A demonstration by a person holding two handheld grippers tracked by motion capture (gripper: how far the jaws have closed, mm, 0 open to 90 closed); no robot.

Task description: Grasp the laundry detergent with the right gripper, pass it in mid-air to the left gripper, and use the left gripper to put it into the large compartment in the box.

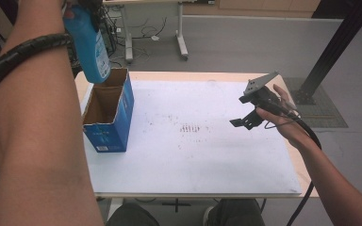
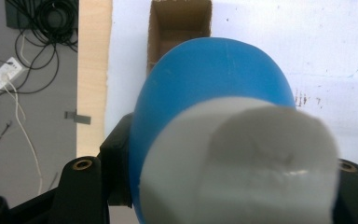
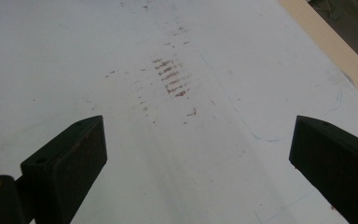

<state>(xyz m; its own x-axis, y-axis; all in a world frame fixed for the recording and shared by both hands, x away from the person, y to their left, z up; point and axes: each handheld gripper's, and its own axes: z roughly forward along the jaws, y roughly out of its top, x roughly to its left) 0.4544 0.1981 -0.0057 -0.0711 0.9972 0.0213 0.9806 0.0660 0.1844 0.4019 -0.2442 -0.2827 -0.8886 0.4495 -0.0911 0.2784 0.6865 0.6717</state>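
A blue bottle is clamped by the left gripper above the open cardboard box; the right gripper is held agape, empty.

A white mat with reddish-brown smudges covers the wooden table. Cables and a white adapter lie on the grey floor beside it.

3 cameras on 1 table

The high view looks forward and down from above the person's side; the left gripper view looks straight down, close behind a bottle over the box, both also in the high view; the right gripper view skims low across the stained table.
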